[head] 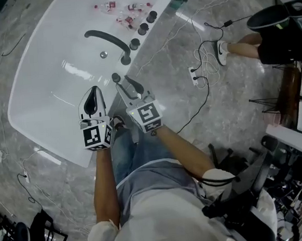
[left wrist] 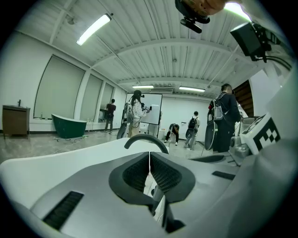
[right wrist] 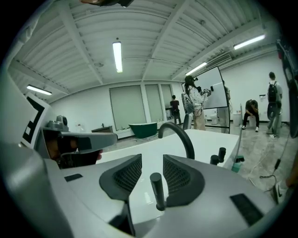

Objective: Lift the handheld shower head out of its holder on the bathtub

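My right gripper [right wrist: 151,167] stands open over the rim of the white bathtub [head: 43,74], its jaws well apart. The handheld shower head [right wrist: 157,190], a dark upright stick, rises from its holder between the two pads, nearer the right-hand one. I cannot tell whether it touches that pad; nothing is clamped. From the head view the same shower head [head: 116,77] sits just ahead of that gripper's tips [head: 126,87].

Straight beyond the right gripper's jaws arches the black faucet spout [right wrist: 186,139], close behind the shower head and in line with it. Ahead and to the right of the jaws, two black knobs [right wrist: 221,153] stand along the rim, with a teal object [right wrist: 237,163] past them. Far ahead across the room is a green tub [right wrist: 143,129], and several people stand farther off to the right.

My left gripper [left wrist: 150,162] is closed, pads pressed together with nothing between them. It hangs over the tub just beside the right one, on its left [head: 92,98]. The spout [left wrist: 146,137] shows ahead of its jaws too.

Beyond both grippers, small bottles [head: 116,11] lie at the tub's far end. To the right of the right gripper, cables and a power strip [head: 194,75] trail over the grey stone floor [head: 168,79].
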Motion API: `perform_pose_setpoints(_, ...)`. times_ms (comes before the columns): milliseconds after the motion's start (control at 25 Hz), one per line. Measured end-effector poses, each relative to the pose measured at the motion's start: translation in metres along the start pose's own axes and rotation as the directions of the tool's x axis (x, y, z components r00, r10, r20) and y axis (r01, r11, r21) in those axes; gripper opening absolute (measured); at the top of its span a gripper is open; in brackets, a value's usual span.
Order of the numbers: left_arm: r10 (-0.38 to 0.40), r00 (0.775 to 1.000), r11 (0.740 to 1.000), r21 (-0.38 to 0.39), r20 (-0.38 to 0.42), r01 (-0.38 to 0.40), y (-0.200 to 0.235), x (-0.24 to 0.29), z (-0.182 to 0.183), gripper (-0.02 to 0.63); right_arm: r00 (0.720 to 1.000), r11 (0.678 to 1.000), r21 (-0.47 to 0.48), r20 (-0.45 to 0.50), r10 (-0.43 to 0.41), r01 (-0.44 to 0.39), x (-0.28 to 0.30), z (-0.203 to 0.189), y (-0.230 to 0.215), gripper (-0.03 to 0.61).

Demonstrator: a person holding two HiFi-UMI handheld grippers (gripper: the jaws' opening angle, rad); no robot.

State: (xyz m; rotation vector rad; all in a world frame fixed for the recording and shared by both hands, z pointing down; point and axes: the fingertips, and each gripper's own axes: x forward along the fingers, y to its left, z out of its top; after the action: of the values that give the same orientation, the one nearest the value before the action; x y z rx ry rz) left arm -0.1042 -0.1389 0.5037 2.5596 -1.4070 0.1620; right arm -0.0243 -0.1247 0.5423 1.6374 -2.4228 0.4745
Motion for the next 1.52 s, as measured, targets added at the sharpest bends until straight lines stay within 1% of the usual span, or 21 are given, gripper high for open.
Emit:
perform_pose_setpoints(80,-0.024,1.0,0.999,0.031,-0.005,0.024,0.015,0.005,-0.021,0.018,0.998,0.998,-0.013,-0.014,-0.069,0.068,0.016,-0.027,0.005,0.143)
perform_pose_setpoints(160,-0.063,0.998,0.994,0.088,-0.026,0.065,0.022,0.012,-0.048,0.018,0.989,0.989,-0.036,-0.03,-0.142,0.141,0.028,-0.057,0.006,0.17)
perform_pose_setpoints(200,-0.083,0.996,0.991,0.102,-0.036,0.086,0.024,0.017,-0.061,0.018,0.984,0.984,-0.04,-0.037,-0.174,0.173,0.034,-0.072,0.006,0.174)
perform_pose_setpoints(280,-0.117,0.992,0.989,0.09,-0.044,0.12,0.028,0.028,-0.084,0.018,0.975,0.976,-0.036,-0.053,-0.218,0.216,0.047,-0.099,0.005,0.182)
perform_pose_setpoints(400,-0.157,0.986,0.987,0.035,-0.051,0.159,0.029,0.04,-0.107,0.018,0.964,0.968,-0.053,-0.087,-0.25,0.247,0.072,-0.138,-0.001,0.183)
perform_pose_setpoints(520,-0.166,0.985,0.986,0.019,-0.055,0.168,0.028,0.036,-0.123,0.018,0.945,0.954,-0.078,-0.137,-0.297,0.288,0.096,-0.18,-0.015,0.183)
perform_pose_setpoints(640,-0.18,0.982,0.983,0.024,-0.058,0.182,0.033,0.036,-0.139,0.018,0.929,0.944,-0.068,-0.168,-0.33,0.323,0.123,-0.213,-0.027,0.183)
perform_pose_setpoints(760,-0.175,0.983,0.984,0.021,-0.061,0.176,0.043,0.033,-0.153,0.018,0.918,0.94,-0.071,-0.201,-0.34,0.333,0.144,-0.237,-0.033,0.183)
perform_pose_setpoints(840,-0.166,0.984,0.986,0.017,-0.063,0.167,0.049,0.029,-0.156,0.018,0.91,0.935,-0.067,-0.216,-0.354,0.348,0.148,-0.245,-0.038,0.176)
perform_pose_setpoints(880,-0.161,0.985,0.987,0.017,-0.061,0.162,0.052,0.027,-0.155,0.018,0.91,0.935,-0.067,-0.215,-0.355,0.349,0.15,-0.246,-0.038,0.148)
perform_pose_setpoints(920,-0.154,0.986,0.988,0.018,-0.057,0.156,0.055,0.024,-0.154,0.018,0.912,0.936,-0.068,-0.212,-0.351,0.344,0.15,-0.247,-0.037,0.138)
perform_pose_setpoints(1040,-0.138,0.989,0.989,0.041,-0.046,0.14,0.062,0.019,-0.148,0.018,0.919,0.942,-0.07,-0.205,-0.337,0.329,0.148,-0.246,-0.033,0.132)
perform_pose_setpoints(1120,-0.131,0.99,0.989,0.066,-0.054,0.135,0.061,0.017,-0.143,0.018,0.922,0.943,-0.066,-0.196,-0.333,0.326,0.14,-0.237,-0.033,0.13)
perform_pose_setpoints(1200,-0.12,0.991,0.99,0.072,-0.056,0.124,0.063,0.012,-0.133,0.018,0.931,0.948,-0.066,-0.179,-0.317,0.311,0.129,-0.219,-0.026,0.129)
perform_pose_setpoints(1280,-0.11,0.993,0.991,0.07,-0.043,0.113,0.064,0.007,-0.114,0.018,0.941,0.954,-0.071,-0.158,-0.298,0.29,0.117,-0.197,-0.017,0.129)
perform_pose_setpoints(1400,-0.095,0.995,0.994,0.057,-0.002,0.095,0.059,0.0,-0.079,0.018,0.955,0.962,-0.06,-0.118,-0.271,0.265,0.095,-0.154,-0.007,0.129)
perform_pose_setpoints(1520,-0.09,0.995,0.995,0.042,0.038,0.088,0.047,-0.014,-0.041,0.018,0.958,0.962,-0.029,-0.084,-0.275,0.273,0.06,-0.11,0.003,0.129)
